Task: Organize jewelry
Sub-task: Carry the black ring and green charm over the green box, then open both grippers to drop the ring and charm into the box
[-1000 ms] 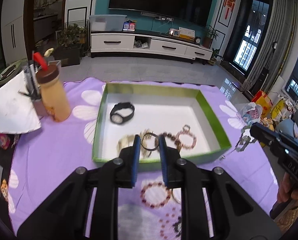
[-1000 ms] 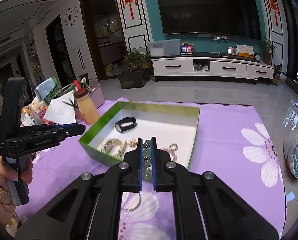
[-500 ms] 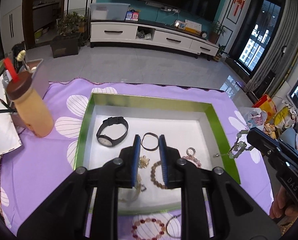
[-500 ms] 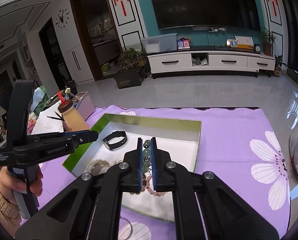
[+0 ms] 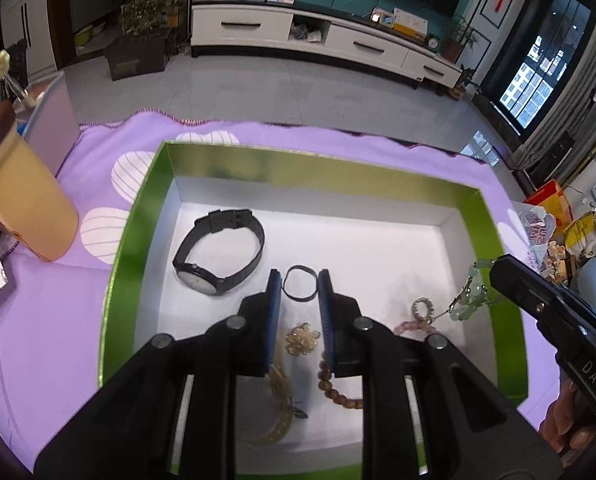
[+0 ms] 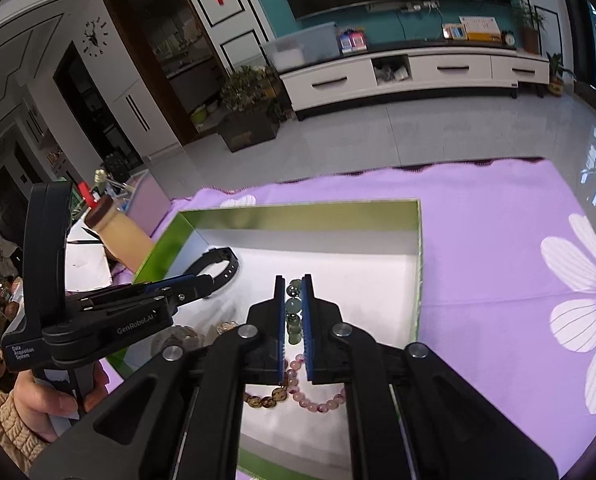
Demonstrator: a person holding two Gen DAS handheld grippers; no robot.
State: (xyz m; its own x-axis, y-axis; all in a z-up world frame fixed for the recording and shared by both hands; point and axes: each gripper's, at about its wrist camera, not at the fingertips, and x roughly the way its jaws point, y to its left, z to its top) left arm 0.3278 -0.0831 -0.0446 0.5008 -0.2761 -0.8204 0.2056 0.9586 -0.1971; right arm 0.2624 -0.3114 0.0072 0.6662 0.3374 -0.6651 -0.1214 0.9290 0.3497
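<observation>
A green-walled box (image 5: 138,216) with a white floor lies on the purple cloth. In it are a black watch (image 5: 218,256), a thin black ring (image 5: 300,289), a gold piece (image 5: 302,338), brown beads (image 5: 338,392) and pink beads (image 6: 318,402). My left gripper (image 5: 298,280) hovers over the box, open and empty, its pads either side of the black ring. My right gripper (image 6: 294,284) is shut on a pale green bead bracelet (image 6: 293,312), which also shows in the left wrist view (image 5: 472,296) hanging over the box's right side.
A tan bottle with a brown cap (image 5: 22,200) stands on the cloth left of the box, with a grey container (image 5: 54,116) behind it. White paper (image 6: 86,264) lies further left. Bags (image 5: 554,220) sit off the table's right edge.
Both grippers have moved forward from the near edge to above the box interior. The right gripper has carried the green bracelet in over the box. The left gripper has stayed open.
</observation>
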